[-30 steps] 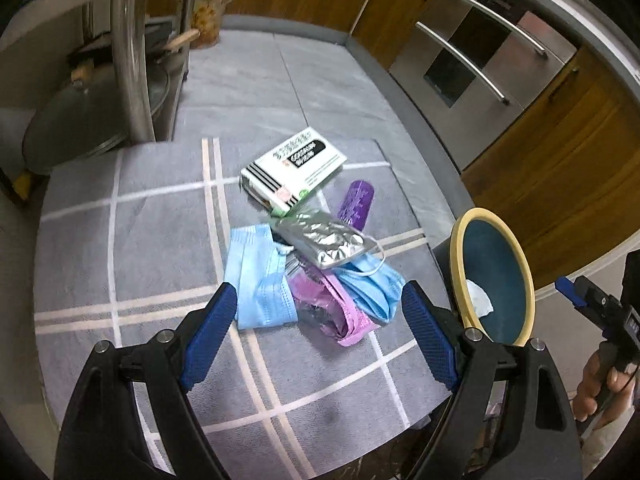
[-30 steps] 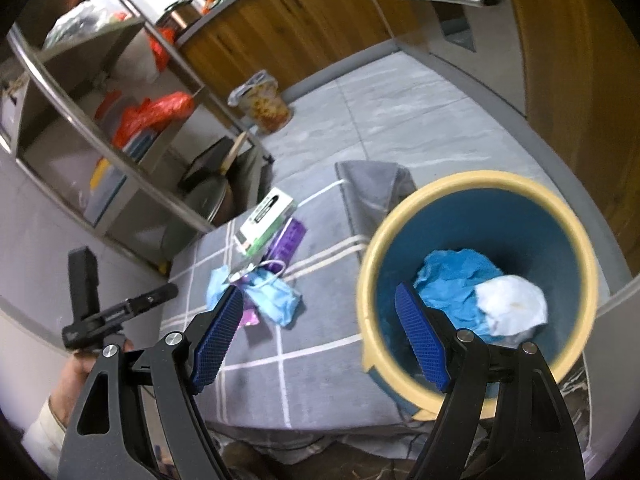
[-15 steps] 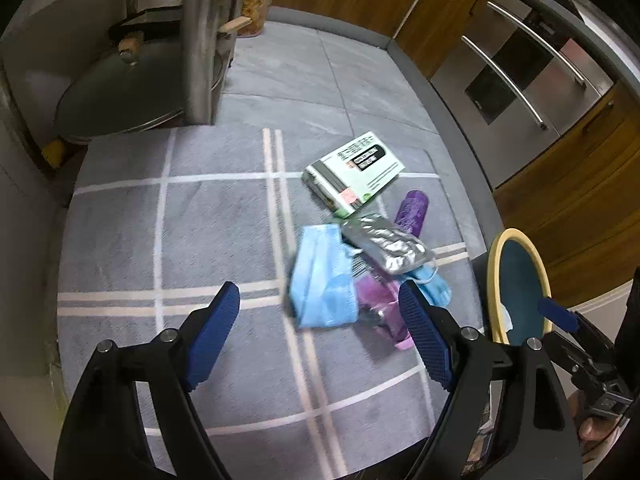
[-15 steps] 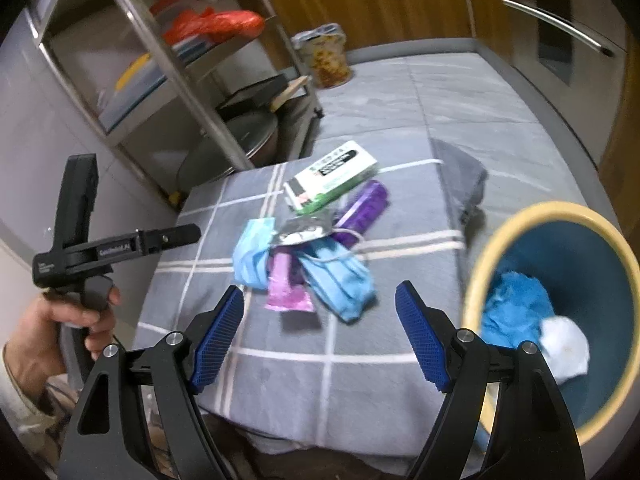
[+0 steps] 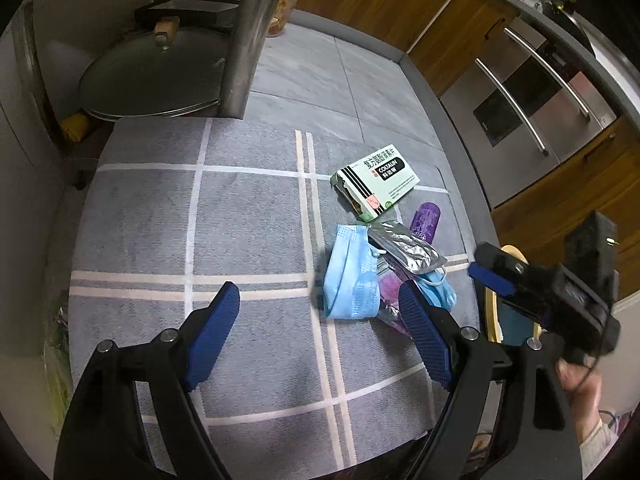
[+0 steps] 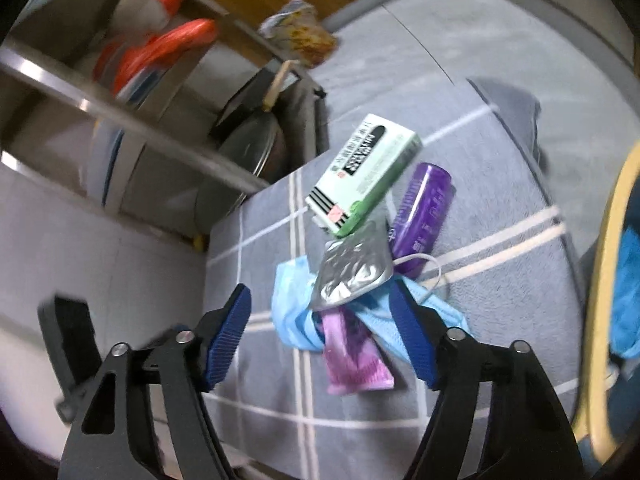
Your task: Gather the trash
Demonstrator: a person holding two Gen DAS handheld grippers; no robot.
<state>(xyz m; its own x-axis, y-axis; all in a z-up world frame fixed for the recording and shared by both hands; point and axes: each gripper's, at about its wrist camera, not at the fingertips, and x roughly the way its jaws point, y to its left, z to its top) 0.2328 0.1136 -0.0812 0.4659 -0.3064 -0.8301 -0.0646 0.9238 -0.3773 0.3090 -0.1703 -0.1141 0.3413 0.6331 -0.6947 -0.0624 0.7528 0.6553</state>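
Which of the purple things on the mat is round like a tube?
The purple bottle lying on its side right of the green-and-white box. The other purple thing, a flat pink-purple wrapper, lies among the blue masks.

Two wrist views over one heap

We look steeply down from the left hand-held gripper [image 5: 320,324] at the grey checked mat [image 5: 248,216]. Our right hand-held gripper [image 6: 320,332] sits nearer, facing the shelf rack [image 6: 132,128]. Both share the medicine box [image 5: 376,184] and the masks.
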